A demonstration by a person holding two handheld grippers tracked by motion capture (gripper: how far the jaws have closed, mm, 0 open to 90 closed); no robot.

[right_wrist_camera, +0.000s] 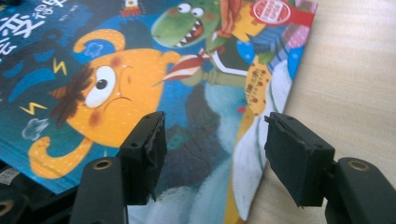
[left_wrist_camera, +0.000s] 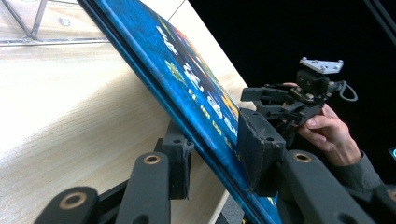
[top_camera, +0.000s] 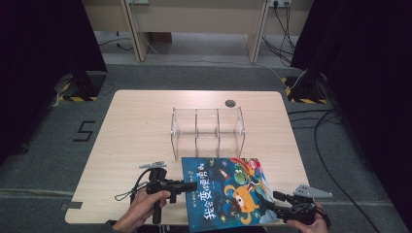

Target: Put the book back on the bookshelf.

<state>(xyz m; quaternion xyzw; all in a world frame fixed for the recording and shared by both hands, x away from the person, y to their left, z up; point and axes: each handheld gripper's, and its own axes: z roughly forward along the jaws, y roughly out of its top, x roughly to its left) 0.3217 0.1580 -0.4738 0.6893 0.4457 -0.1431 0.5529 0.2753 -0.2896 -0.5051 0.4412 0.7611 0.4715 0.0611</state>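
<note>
On the pale wooden table point(top_camera: 136, 126), seen from the high view, a small round dark fitting point(top_camera: 230, 103) was set near the far edge at about 12 o'clock. The table stood on a grey carpeted floor point(top_camera: 43, 160), on which a black figure 5 point(top_camera: 84, 131) was marked at 9 o'clock. Dark curtains point(top_camera: 43, 43) were hung at both sides, a light wooden bench point(top_camera: 194, 19) was placed across the far end of the room, and black cables point(top_camera: 335, 145) were trailed over the floor at 3 o'clock.

A clear plastic rack point(top_camera: 207, 132), split into three upright compartments, was placed at the table's centre; all three compartments were seen bare.

The picture book point(top_camera: 226, 191), blue with an orange cartoon creature and a green dinosaur on its cover, was found at 6 o'clock, just in front of the rack, its near edge overhanging the table. In the left gripper view it was seen raised on a slant, its spine side lifted off the wood.

The left gripper point(top_camera: 187, 186) was clenched on the book's spine edge at 9 o'clock of the book, one pad above the cover and one below. The right gripper point(right_wrist_camera: 210, 154) was held released at the book's 5 o'clock corner, its jaws parted over the cover with nothing pinched between them.
</note>
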